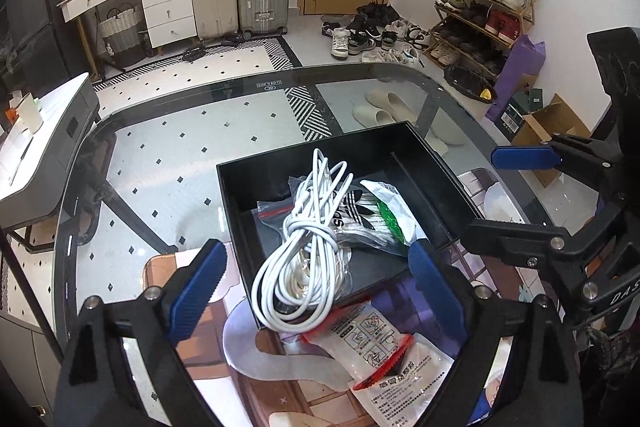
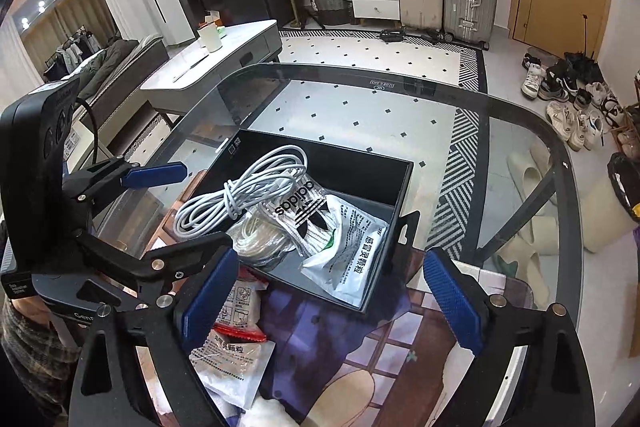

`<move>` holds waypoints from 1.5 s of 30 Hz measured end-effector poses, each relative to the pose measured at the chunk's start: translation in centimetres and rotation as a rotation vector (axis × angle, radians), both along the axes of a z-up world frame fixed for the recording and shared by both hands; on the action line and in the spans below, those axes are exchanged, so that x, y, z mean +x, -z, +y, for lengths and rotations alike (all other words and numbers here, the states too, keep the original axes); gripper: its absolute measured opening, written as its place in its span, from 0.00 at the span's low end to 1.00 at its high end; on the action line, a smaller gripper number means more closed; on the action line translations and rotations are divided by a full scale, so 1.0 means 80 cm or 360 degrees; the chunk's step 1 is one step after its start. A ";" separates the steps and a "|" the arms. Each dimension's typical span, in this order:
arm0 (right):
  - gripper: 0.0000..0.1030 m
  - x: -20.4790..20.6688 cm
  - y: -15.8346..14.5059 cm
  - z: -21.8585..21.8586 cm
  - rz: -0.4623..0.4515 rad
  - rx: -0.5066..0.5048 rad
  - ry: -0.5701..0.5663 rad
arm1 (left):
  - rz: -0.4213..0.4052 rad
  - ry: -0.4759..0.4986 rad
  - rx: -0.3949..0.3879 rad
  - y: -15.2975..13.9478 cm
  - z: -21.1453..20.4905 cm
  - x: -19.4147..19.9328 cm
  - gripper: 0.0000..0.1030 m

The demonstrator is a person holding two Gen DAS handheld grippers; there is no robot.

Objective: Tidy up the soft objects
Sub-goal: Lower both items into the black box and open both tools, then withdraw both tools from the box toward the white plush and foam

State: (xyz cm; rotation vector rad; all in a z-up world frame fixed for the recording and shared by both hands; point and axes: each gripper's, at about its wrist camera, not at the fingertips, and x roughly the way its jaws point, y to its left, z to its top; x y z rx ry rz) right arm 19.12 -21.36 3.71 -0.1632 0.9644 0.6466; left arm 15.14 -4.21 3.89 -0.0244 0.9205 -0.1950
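Where shoes (image 1: 374, 39) crowd, glass table (image 1: 192, 131) bears box (image 1: 400, 143).

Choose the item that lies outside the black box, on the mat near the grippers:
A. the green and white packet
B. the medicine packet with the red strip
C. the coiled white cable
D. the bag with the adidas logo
B: the medicine packet with the red strip lies on the mat in front of the black box, while the coiled white cable rests in the box.
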 end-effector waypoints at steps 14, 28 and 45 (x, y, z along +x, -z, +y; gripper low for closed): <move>0.93 -0.027 0.001 -0.007 0.0017 -0.0005 -0.0023 | 0.0015 0.0001 0.0041 0.005 -0.003 -0.026 0.90; 0.93 -0.052 0.018 0.000 -0.0108 -0.0133 -0.0049 | 0.0039 -0.0019 0.0038 0.020 -0.003 -0.056 0.90; 0.93 -0.092 0.038 -0.015 -0.0168 -0.0124 -0.0007 | 0.0071 -0.0019 0.0001 0.036 -0.010 -0.084 0.90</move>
